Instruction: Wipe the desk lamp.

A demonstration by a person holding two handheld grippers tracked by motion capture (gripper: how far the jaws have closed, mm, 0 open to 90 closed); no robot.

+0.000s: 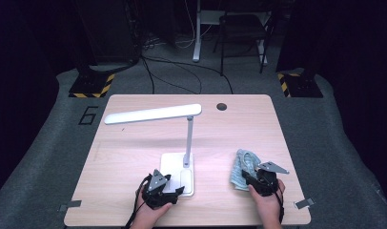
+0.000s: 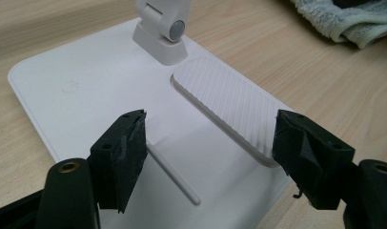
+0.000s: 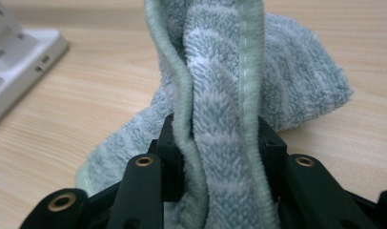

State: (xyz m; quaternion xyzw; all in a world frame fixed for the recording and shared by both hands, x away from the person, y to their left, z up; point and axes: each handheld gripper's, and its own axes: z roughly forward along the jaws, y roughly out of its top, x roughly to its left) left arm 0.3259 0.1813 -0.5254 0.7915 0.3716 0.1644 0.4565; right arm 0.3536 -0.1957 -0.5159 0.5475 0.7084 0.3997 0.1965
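We pinch the towel (image 3: 220,119) at near right.
Our right gripper's (image 1: 263,181) fingers grip its fold on the surface (image 1: 134,143); our left gripper's (image 2: 210,157) fingers stand spread over the lamp base (image 2: 86,90).

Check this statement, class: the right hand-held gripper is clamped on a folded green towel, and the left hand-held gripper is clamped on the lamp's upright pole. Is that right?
One part is wrong. The left hand-held gripper holds nothing: the left gripper view shows its jaws open above the lamp's white base, apart from the pole. The right hand-held gripper is indeed clamped on the green towel.
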